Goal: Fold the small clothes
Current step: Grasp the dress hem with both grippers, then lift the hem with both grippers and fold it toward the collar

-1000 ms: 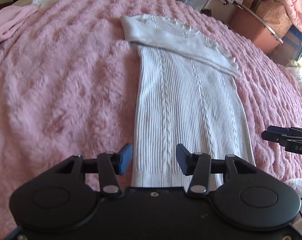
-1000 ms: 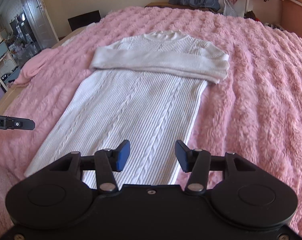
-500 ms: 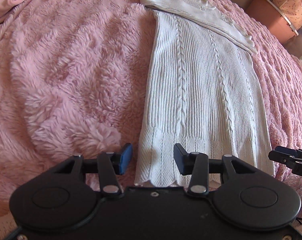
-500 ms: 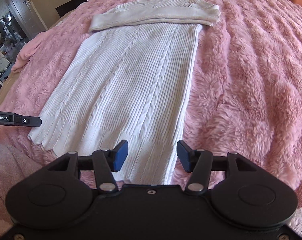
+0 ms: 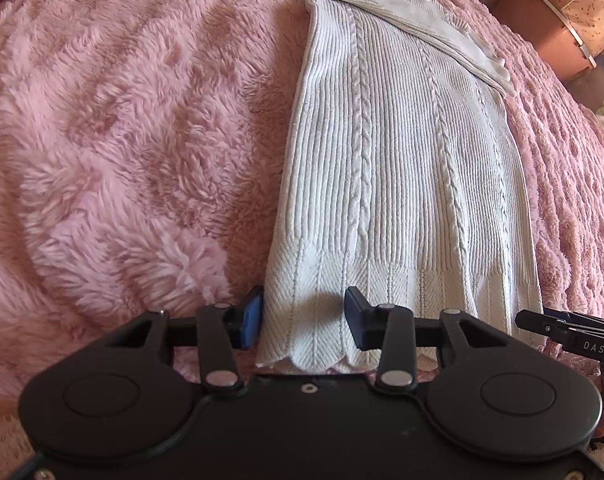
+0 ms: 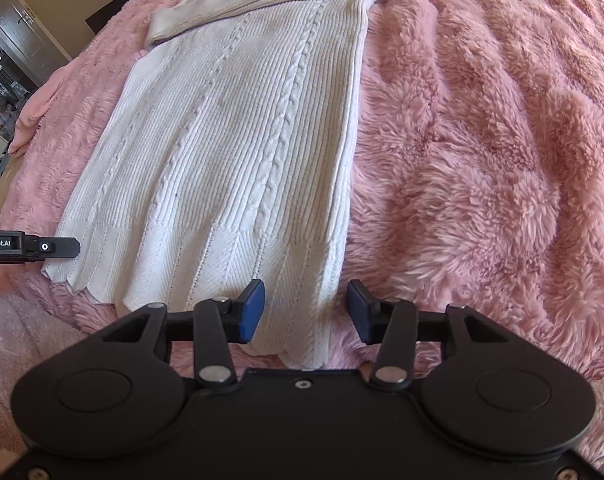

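A white cable-knit dress (image 5: 402, 160) lies flat on the fluffy pink blanket (image 5: 122, 140), its sleeves folded across the chest at the far end. My left gripper (image 5: 304, 320) is low over the hem's left corner. Its jaws are closing with the scalloped hem between them, and the pads do not pinch it. In the right wrist view the same dress (image 6: 238, 140) runs away from me. My right gripper (image 6: 306, 312) straddles the hem's right corner, jaws closing, with the cloth still lying flat between the pads. Each gripper shows in the other's view: right gripper (image 5: 574, 336), left gripper (image 6: 30, 246).
The pink blanket (image 6: 482, 140) spreads wide to the right of the dress. A pink garment (image 6: 34, 108) lies at the bed's left edge beside a doorway (image 6: 6, 60). Brown boxes (image 5: 562, 36) stand past the bed's far right corner.
Both grippers have sunk toward the hem, which now lies between their pads. The left jaws have narrowed. The dress has not shifted.
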Available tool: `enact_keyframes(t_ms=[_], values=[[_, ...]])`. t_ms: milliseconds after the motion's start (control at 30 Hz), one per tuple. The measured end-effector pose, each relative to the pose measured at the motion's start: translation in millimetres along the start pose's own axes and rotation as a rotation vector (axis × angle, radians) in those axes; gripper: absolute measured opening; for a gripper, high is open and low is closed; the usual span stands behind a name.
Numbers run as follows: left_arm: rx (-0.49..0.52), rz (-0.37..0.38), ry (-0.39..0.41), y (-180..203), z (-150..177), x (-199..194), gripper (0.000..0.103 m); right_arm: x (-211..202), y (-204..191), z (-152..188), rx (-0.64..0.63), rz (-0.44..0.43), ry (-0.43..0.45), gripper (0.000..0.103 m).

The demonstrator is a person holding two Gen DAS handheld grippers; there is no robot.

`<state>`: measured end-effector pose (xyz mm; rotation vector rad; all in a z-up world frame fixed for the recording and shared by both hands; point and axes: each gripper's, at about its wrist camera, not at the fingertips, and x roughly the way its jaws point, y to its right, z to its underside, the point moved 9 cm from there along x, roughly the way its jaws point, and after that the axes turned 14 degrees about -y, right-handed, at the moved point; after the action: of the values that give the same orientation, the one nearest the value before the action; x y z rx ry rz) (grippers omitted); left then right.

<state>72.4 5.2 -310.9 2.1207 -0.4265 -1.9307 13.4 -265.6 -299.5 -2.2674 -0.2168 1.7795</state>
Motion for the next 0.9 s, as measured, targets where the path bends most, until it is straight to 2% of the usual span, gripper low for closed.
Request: enact_keyframes(t_ms=[33, 100, 133, 167, 267, 400, 600, 767, 900], values=[[0.000, 0.003, -0.003, -0.9, 0.0, -0.4, 0.031, 0.4, -1.1, 0.8, -0.003, -0.004, -0.003, 0.047], [-0.004, 0.015, -0.006, -2.9, 1.8, -1.0, 0.010, 0.1, -2.1, 1.1, -0.009, 0.000, 0.000, 0.032], [-0.006, 0.028, -0.003, -2.9, 2.7, -1.9, 0.010, -0.6, -1.7, 1.3, -0.007, 0.005, 0.004, 0.023], [-0.007, 0.037, 0.001, -3.3, 3.9, -3.5, 0.008, -1.1, -1.1, 1.2, -0.002, 0.003, 0.006, 0.019], [-0.007, 0.052, 0.009, -3.8, 6.1, -8.7, 0.007, -4.2, 3.9, 0.8, 0.029, -0.019, 0.007, 0.014], [-0.021, 0.103, 0.023, -2.7, 6.1, -18.1, 0.006, -13.6, 6.2, -1.1, 0.055, -0.058, 0.019, 0.010], [-0.071, 0.276, 0.072, -3.2, -5.4, -43.1, 0.005, -37.4, 0.3, -11.2, 0.071, -0.129, 0.069, 0.009], [-0.024, 0.329, 0.163, 12.2, -40.3, -77.6, 0.005, -70.7, 0.0, -41.9, 0.090, -0.152, 0.186, 0.009], [0.021, 0.338, 0.238, 24.4, -91.5, -104.6, 0.005, -90.6, 2.2, -80.2, 0.080, -0.166, 0.262, 0.009]])
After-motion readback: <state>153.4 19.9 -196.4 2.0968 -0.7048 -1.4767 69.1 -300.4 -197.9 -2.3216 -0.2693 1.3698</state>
